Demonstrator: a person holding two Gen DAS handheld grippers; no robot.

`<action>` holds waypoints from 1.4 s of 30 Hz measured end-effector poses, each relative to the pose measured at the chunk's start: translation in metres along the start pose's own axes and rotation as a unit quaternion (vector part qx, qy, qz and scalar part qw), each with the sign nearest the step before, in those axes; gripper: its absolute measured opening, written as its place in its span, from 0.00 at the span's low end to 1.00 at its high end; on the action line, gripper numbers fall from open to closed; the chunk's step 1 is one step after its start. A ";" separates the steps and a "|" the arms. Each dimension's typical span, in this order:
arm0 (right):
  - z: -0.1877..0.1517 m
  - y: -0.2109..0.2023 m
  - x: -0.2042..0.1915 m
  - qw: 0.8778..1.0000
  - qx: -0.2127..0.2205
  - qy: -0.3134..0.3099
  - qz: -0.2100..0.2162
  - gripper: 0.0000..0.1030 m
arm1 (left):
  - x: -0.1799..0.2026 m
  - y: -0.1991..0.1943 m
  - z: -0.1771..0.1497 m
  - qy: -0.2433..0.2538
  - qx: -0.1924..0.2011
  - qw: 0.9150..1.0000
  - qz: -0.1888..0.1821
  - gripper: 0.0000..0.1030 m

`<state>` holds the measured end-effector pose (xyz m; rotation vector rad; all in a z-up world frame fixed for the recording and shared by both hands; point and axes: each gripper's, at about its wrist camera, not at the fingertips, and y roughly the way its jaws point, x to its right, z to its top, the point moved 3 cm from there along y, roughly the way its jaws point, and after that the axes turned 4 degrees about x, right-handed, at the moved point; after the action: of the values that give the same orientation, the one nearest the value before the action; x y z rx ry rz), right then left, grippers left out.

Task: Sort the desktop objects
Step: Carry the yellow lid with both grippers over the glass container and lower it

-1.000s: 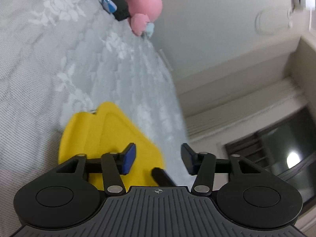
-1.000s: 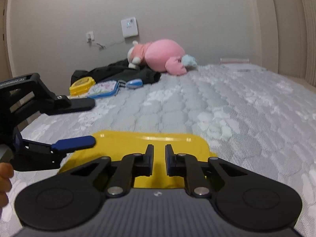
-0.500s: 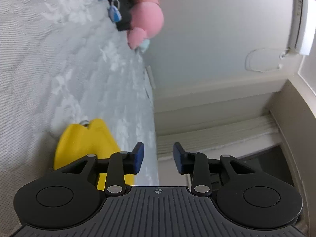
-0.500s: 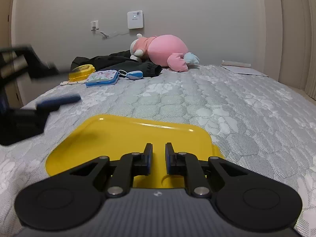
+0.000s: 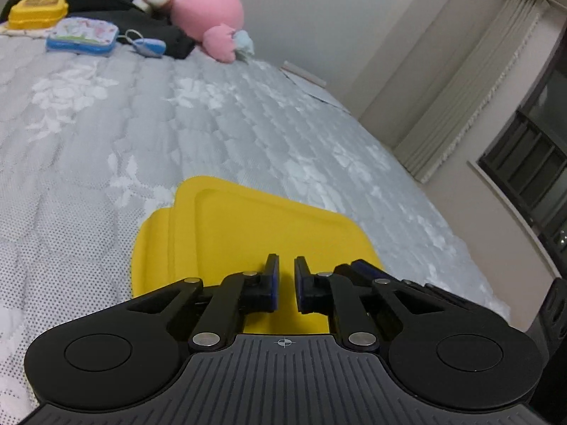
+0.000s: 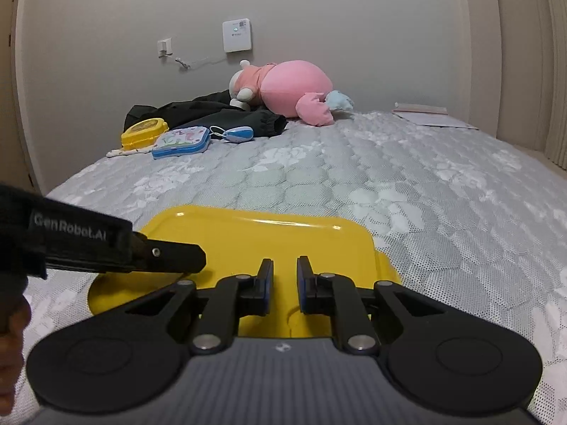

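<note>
A yellow tray (image 5: 255, 233) lies on the grey quilted bed, right in front of both grippers; it also shows in the right wrist view (image 6: 255, 237). My left gripper (image 5: 286, 276) hovers over the tray's near edge, jaws nearly closed and empty. My right gripper (image 6: 284, 278) sits over the tray's near edge too, jaws nearly closed and empty. The left gripper's body (image 6: 106, 244) shows at the left of the right wrist view. At the far end lie a yellow box (image 6: 143, 132), a blue-rimmed case (image 6: 180, 140) and a small blue pouch (image 6: 239, 134).
A pink plush toy (image 6: 287, 94) and dark clothing (image 6: 209, 113) lie by the back wall. Papers (image 6: 425, 115) rest at the far right of the bed. The bed edge, curtain and a window (image 5: 524, 177) are to the right in the left wrist view.
My left gripper has swung from a tilted pose to level over the tray, and its jaws have closed from wide open. My right gripper has lifted slightly, still shut.
</note>
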<state>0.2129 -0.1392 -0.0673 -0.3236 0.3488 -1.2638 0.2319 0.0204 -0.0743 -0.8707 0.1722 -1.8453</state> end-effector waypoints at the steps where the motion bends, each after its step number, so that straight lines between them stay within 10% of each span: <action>1: 0.000 0.000 -0.001 1.000 -0.001 -0.008 -0.001 0.14 | 0.002 -0.001 0.000 0.010 0.003 1.000 0.008 0.10; 7: 0.001 0.001 -0.003 1.000 -0.004 -0.018 -0.003 0.15 | 0.028 0.003 -0.003 0.100 0.019 0.992 0.068 0.10; 40: -0.002 -0.004 -0.010 0.999 0.000 -0.032 -0.013 0.18 | 0.024 -0.001 -0.006 0.061 0.007 0.997 0.051 0.10; 42: 0.000 -0.007 -0.006 1.000 -0.001 -0.015 -0.006 0.20 | 0.019 -0.006 -0.002 0.032 0.014 0.999 0.031 0.26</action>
<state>0.2051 -0.1351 -0.0638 -0.3463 0.3234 -1.2694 0.2225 0.0064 -0.0640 -0.7796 0.2105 -1.8146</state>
